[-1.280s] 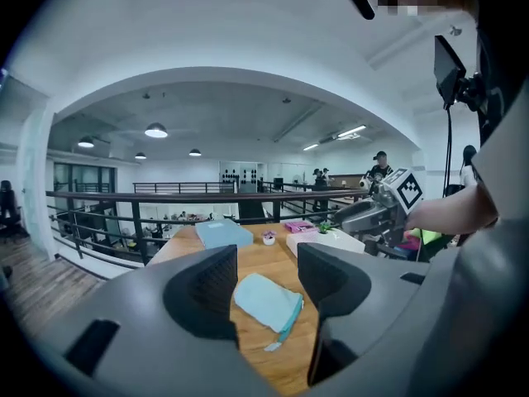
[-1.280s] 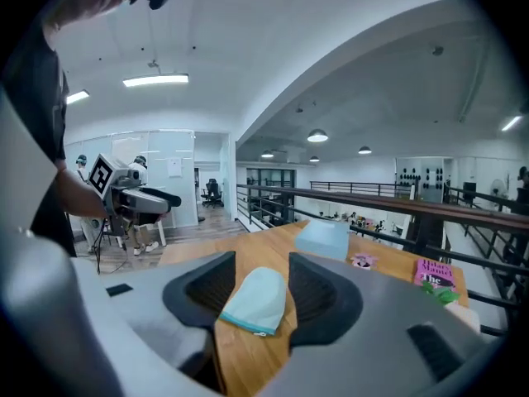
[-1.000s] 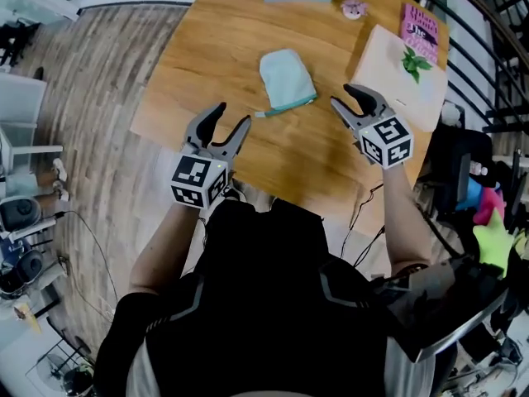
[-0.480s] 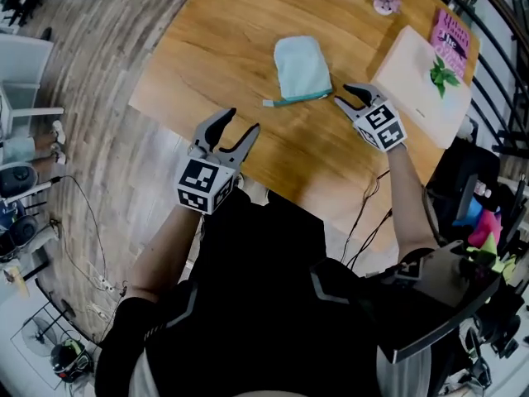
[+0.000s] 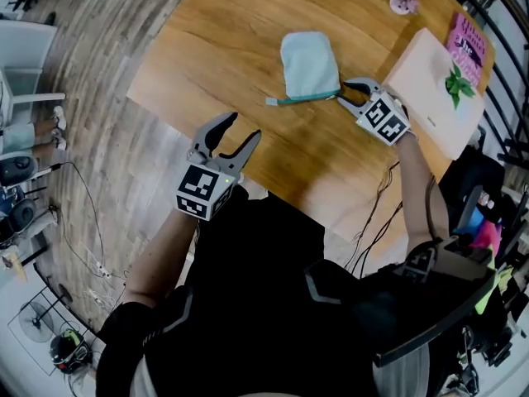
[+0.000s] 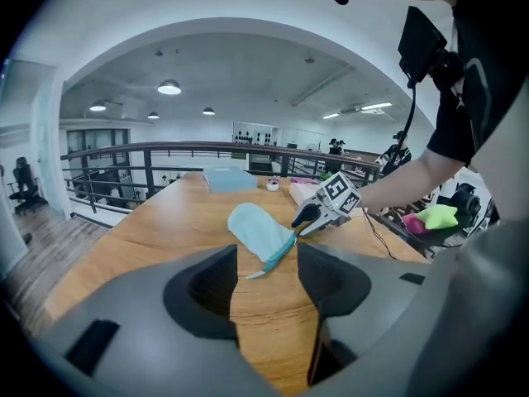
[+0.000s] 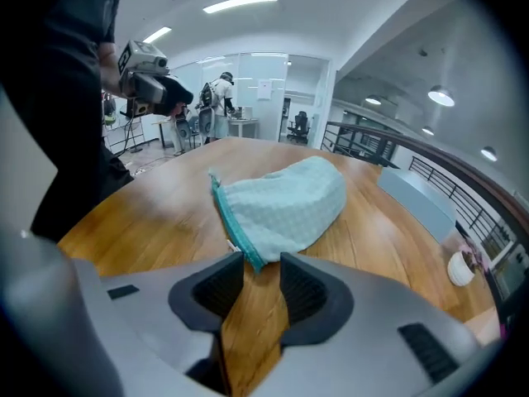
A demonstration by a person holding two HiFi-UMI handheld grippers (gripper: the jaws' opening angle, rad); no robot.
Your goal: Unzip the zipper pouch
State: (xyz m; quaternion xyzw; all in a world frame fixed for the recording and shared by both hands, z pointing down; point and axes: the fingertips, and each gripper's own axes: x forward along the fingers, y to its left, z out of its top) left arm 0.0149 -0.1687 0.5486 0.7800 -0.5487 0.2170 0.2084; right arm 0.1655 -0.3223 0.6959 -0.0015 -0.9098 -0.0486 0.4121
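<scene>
Teal-edged pouch [image 5: 310, 60] corner between right gripper's [image 5: 345, 91] just-narrowed, unclamped jaws; left gripper [image 5: 240, 126] gaping, empty, short of pouch: could drag unpinned.

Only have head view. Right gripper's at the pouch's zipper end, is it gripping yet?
Observer: Not yet. Right gripper view: the pouch has its teal zipper corner between the jaw tips of the right gripper. The jaws have just been closing but stand apart, and the pads look clear of it.
Operator: Left one?
Observer: Left gripper view: the left gripper is open, with only bare table between its jaws. The pouch's tail end points at it.
Operator: Pouch flat?
Observer: No. The right gripper view shows it puffed up off the table.
</scene>
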